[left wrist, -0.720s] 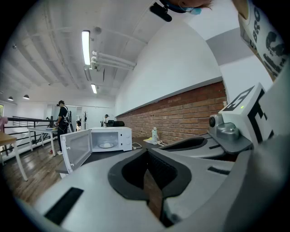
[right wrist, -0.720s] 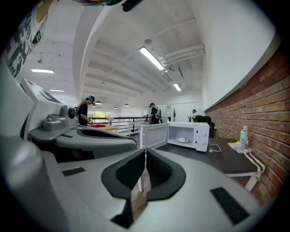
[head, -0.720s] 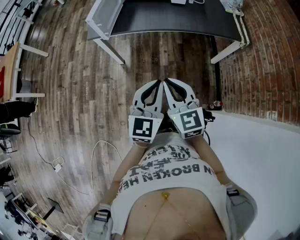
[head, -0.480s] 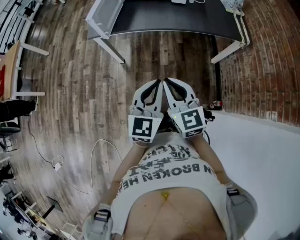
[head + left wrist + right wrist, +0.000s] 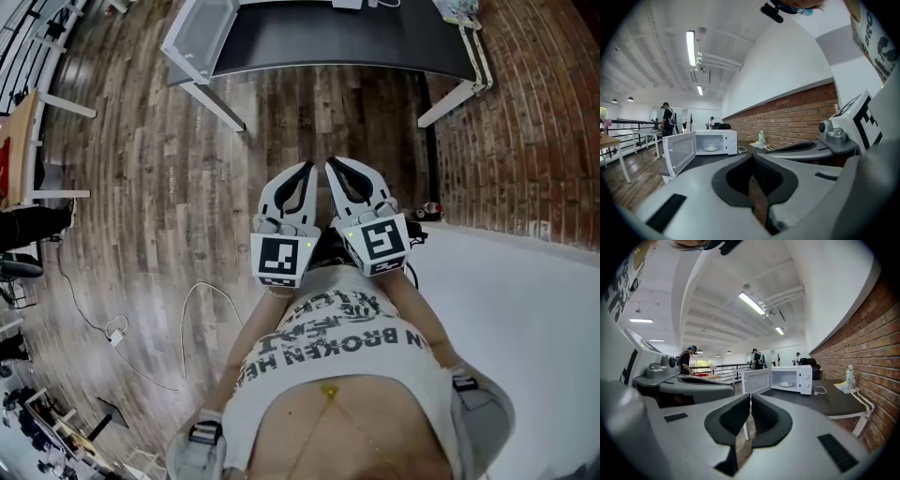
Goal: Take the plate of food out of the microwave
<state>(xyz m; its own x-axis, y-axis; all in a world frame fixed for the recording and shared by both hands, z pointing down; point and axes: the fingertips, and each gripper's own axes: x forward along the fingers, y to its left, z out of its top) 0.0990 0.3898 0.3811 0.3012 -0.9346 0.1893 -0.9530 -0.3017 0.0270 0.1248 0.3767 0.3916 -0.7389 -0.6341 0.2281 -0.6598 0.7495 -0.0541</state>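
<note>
**Inspector:** Head view, please.

**Assessor:** The left gripper [image 5: 306,173] and right gripper [image 5: 336,169] are held side by side in front of the person's torso, over the wood floor [image 5: 141,187]. Their tips point toward the dark tabletop [image 5: 347,37], which is well apart from them at the top of the frame.

**Inspector:** Left gripper view?

**Assessor:** The jaws are closed, with the tips meeting and nothing between them. Far ahead, a white microwave [image 5: 725,141] stands on the tabletop with its door [image 5: 679,151] swung open to the left. The plate of food [image 5: 710,148] sits inside the cavity. A bottle [image 5: 761,138] stands to the right of the microwave, near the brick wall [image 5: 797,119].

**Inspector:** Right gripper view?

**Assessor:** These jaws are also drawn together, leaving only a thin slit, and they hold nothing. The microwave again appears in the distance, door open, with the plate on the cavity floor. Neither gripper is near it.
</note>
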